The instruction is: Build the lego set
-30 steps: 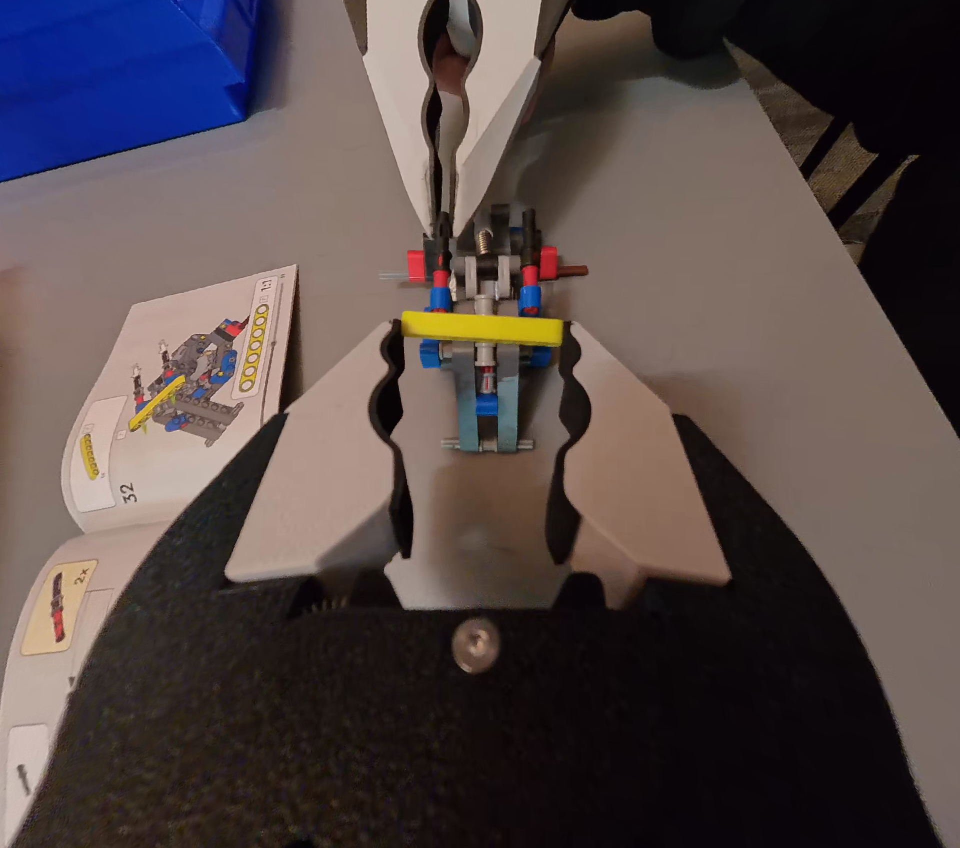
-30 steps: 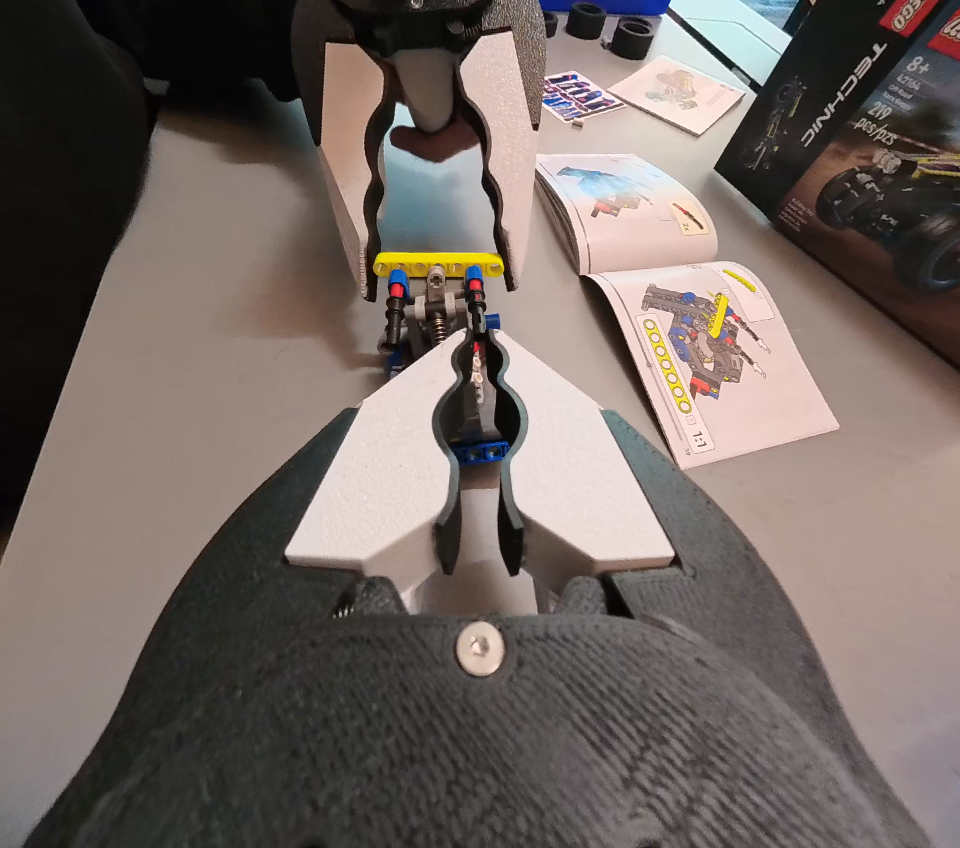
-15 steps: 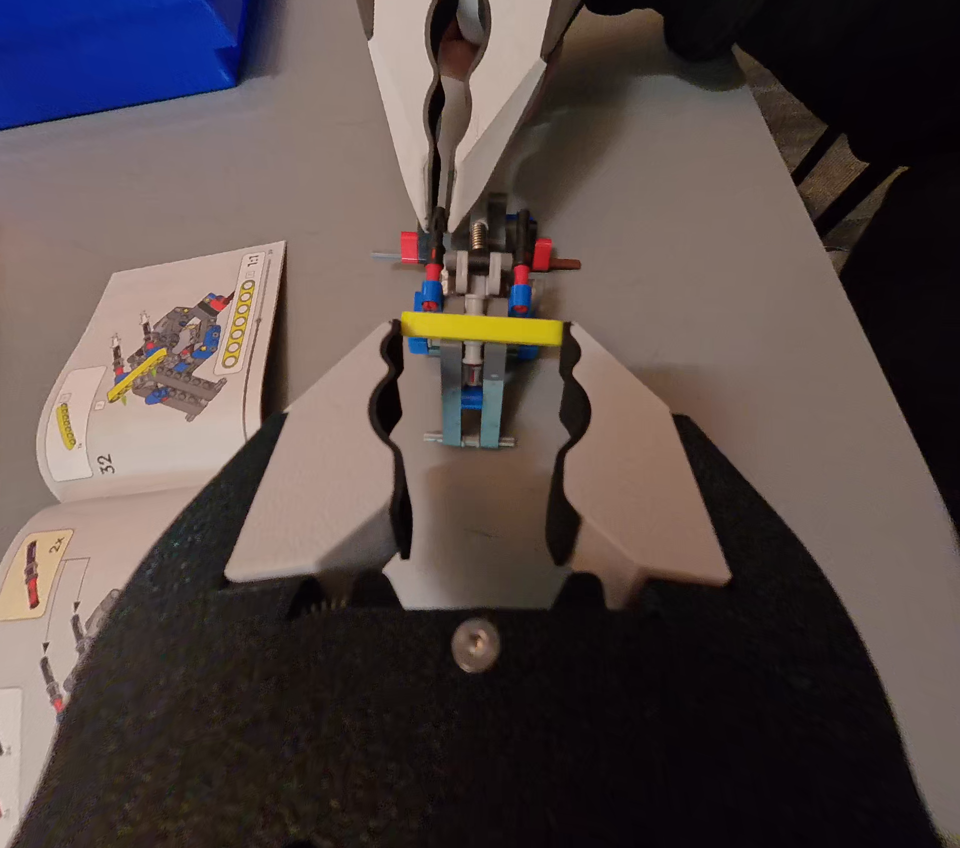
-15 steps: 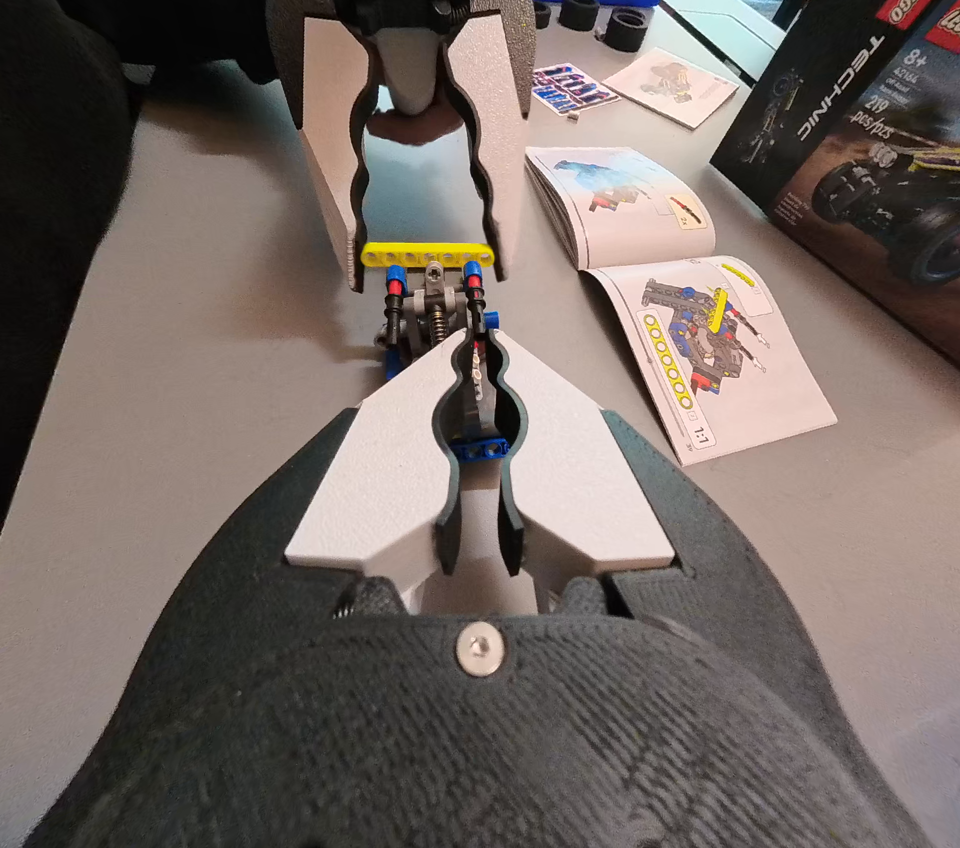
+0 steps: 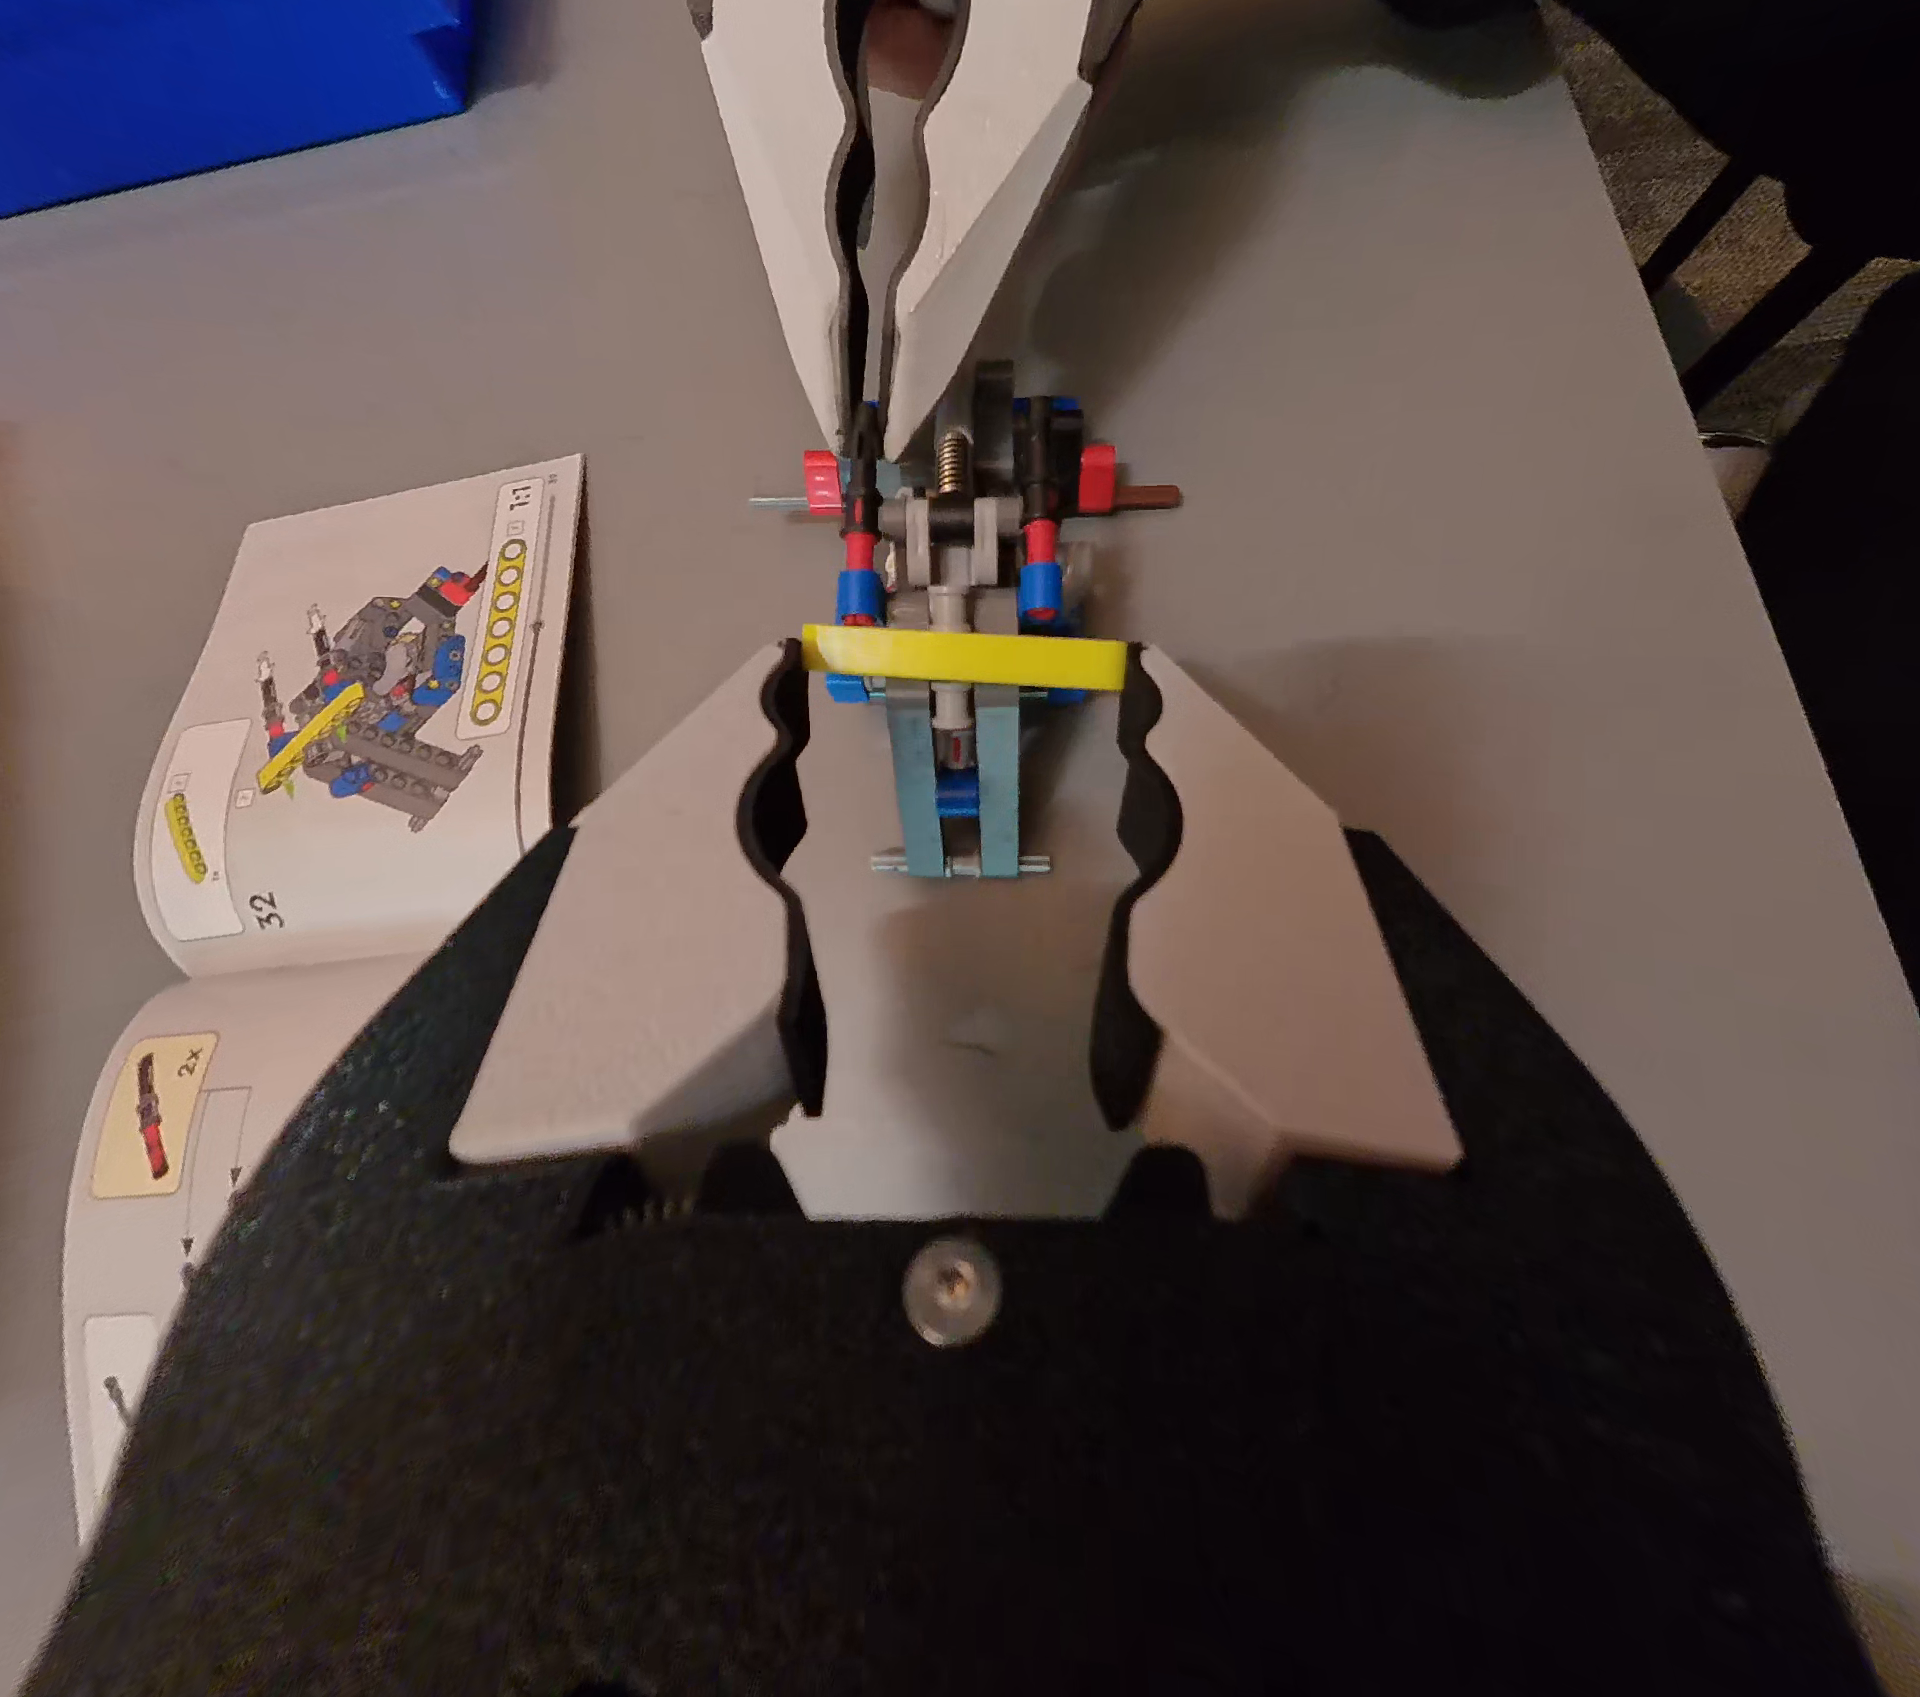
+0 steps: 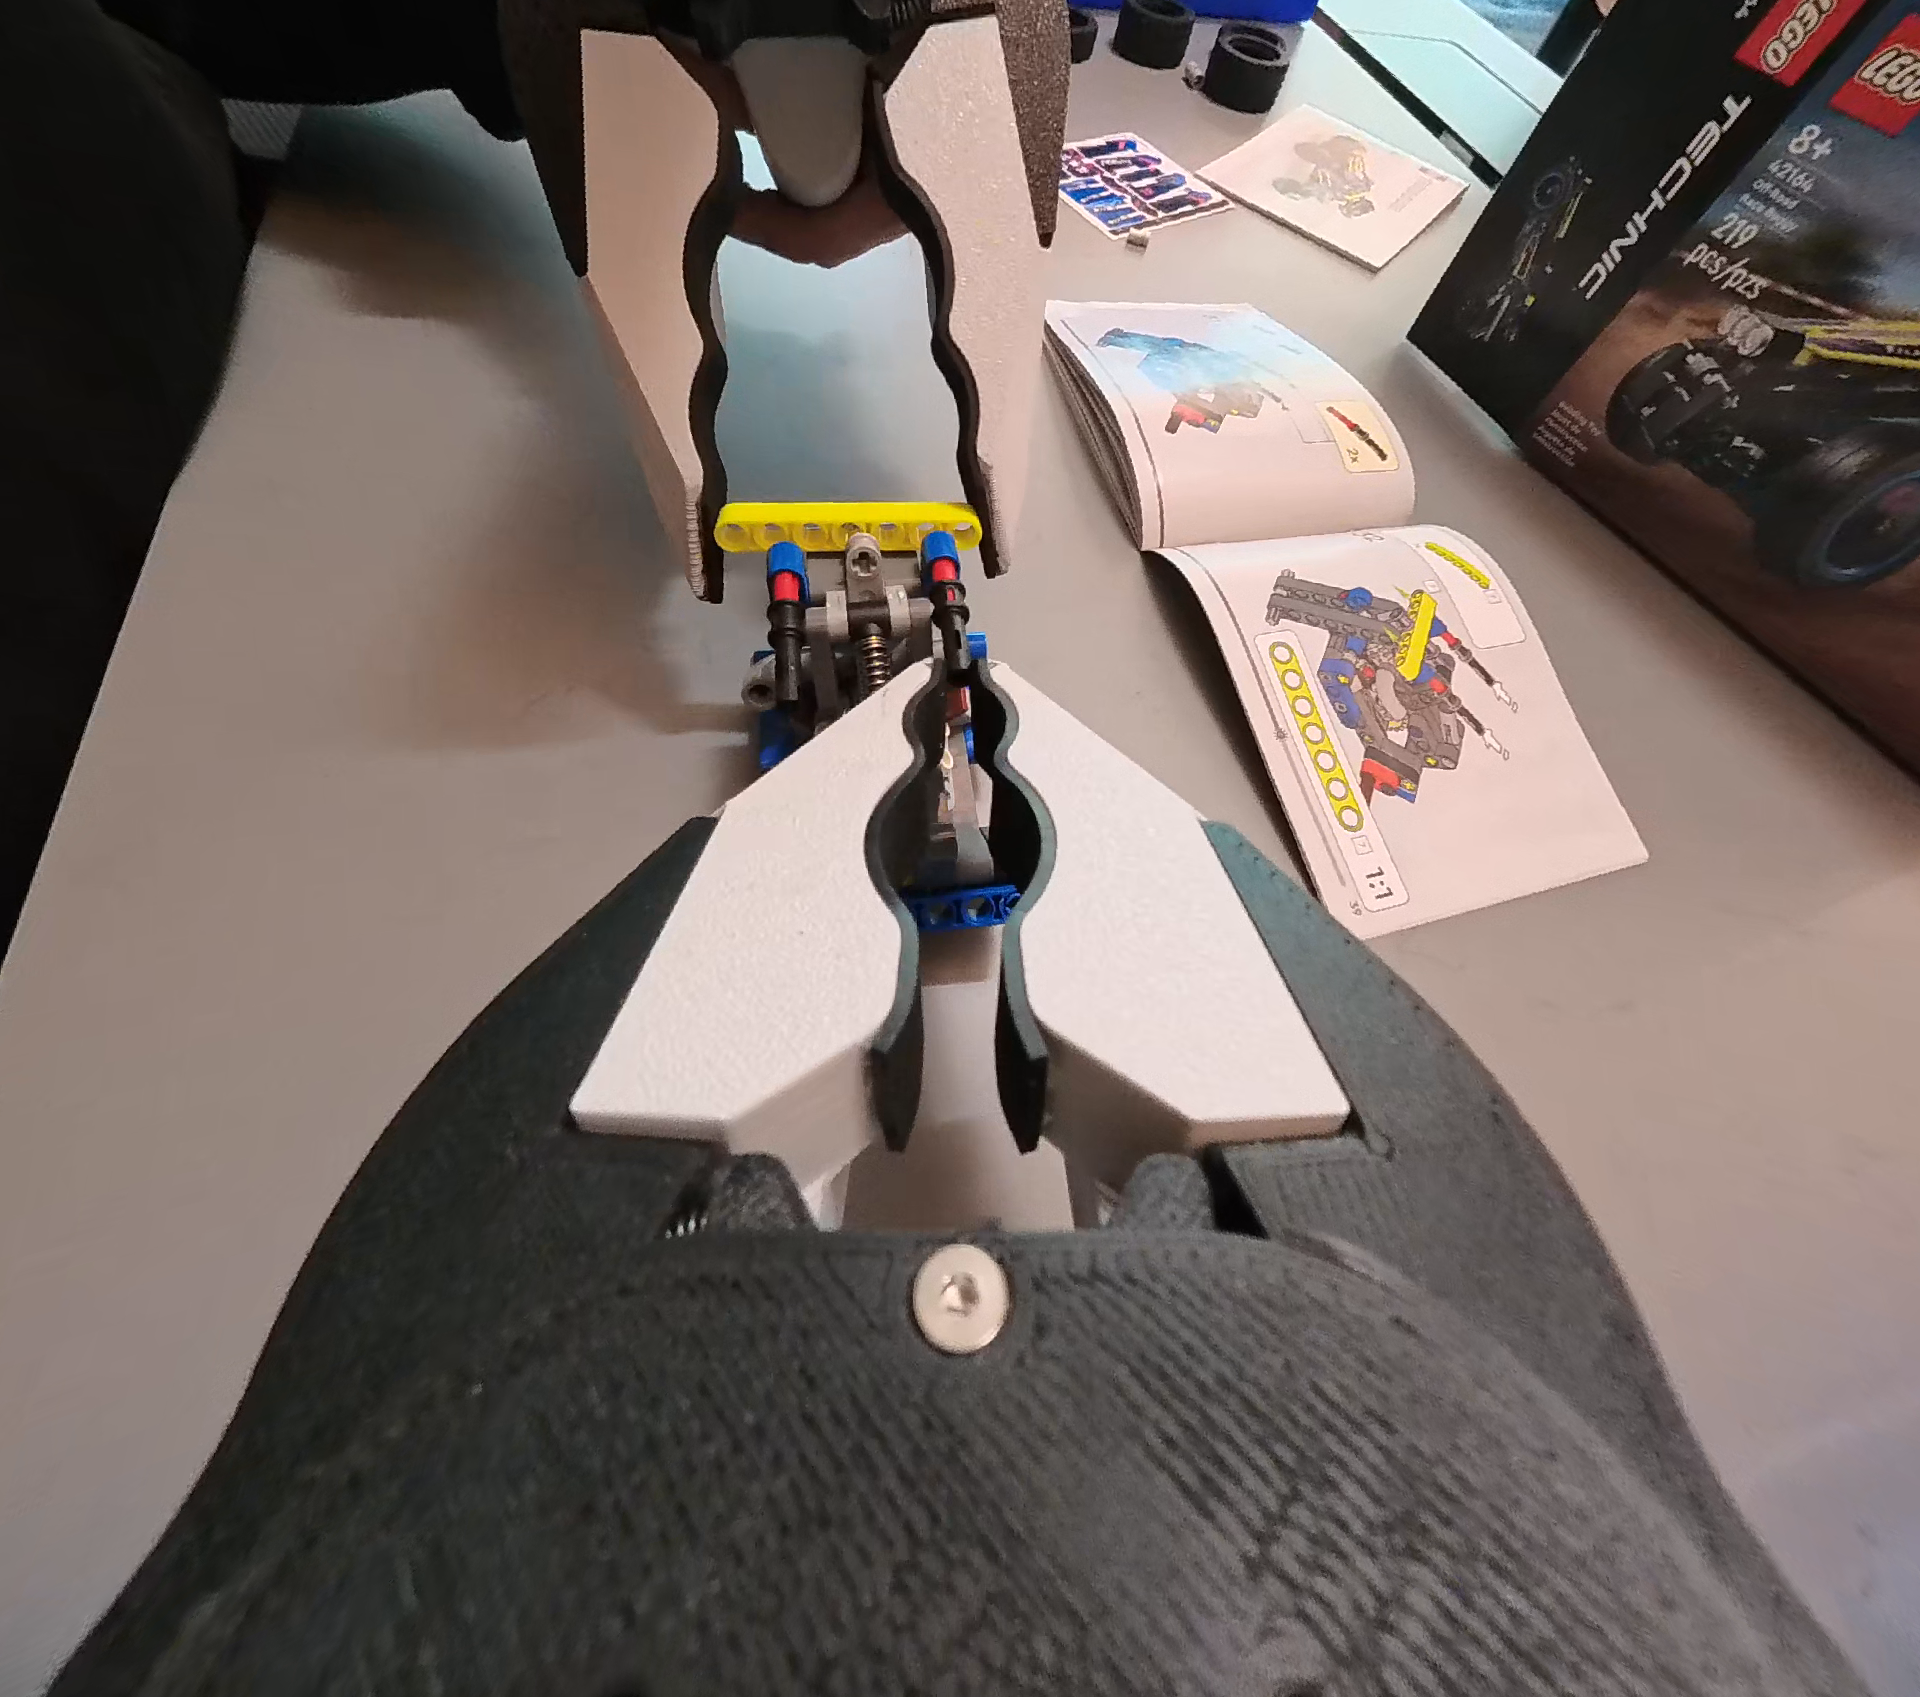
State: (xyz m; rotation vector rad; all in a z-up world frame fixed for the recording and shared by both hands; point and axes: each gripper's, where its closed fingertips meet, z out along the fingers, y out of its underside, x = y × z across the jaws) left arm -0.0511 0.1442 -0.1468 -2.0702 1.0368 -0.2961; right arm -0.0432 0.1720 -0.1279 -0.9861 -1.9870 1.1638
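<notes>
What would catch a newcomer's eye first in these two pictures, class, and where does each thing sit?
A small grey, blue and red toy-brick assembly stands mid-table between two facing grippers. The left gripper clamps a flat yellow beam by its ends, above the assembly's blue pins; the right gripper is shut on a thin black rod. An open instruction booklet lies alongside.

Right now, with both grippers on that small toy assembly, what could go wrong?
1. The left gripper pinches the yellow beam only by its ends; a tilt could make it slip or pop out.
2. The right gripper is shut on one thin black rod; a sideways pull may bend it or tug it loose.
3. The toy assembly looks light and could shift on the table.
</notes>
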